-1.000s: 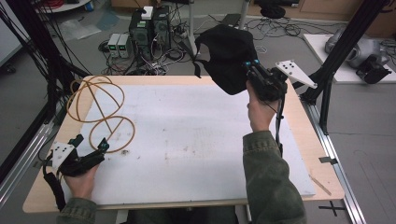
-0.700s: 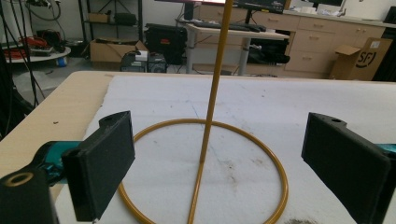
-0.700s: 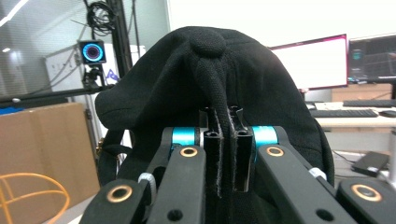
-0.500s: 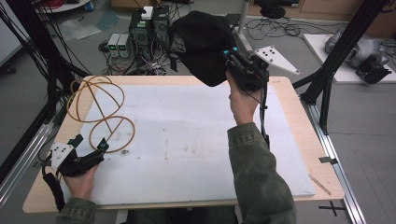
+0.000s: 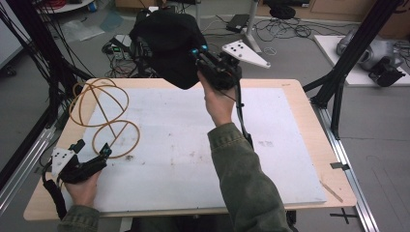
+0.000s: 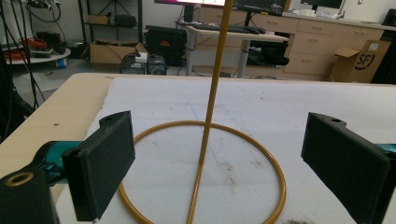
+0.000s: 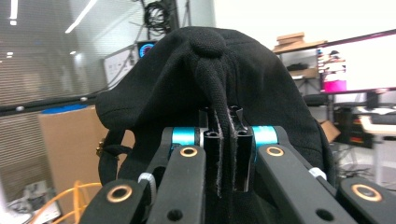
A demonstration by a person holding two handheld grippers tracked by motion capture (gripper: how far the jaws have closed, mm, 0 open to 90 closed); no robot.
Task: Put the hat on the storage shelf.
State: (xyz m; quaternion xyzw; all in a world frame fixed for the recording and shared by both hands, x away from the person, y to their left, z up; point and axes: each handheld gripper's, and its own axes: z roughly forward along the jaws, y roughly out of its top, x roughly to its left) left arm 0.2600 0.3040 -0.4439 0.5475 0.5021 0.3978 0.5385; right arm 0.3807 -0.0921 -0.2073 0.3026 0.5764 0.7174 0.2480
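Holding a black cap [image 5: 169, 41] up over the counter's [image 5: 290, 96] far edge; right tongs [image 5: 200, 54] are clamped on a fold of its fabric, jaws pressed together with cloth pinched between; cap is hanging clear of the counter; left tongs [image 5: 96, 152] are resting low at the near-left corner, jaws wide apart, gripping nothing; wire stand [image 5: 104, 113] is sitting just ahead of them, its base ring [image 6: 205, 172] lying between the jaws, untouched.
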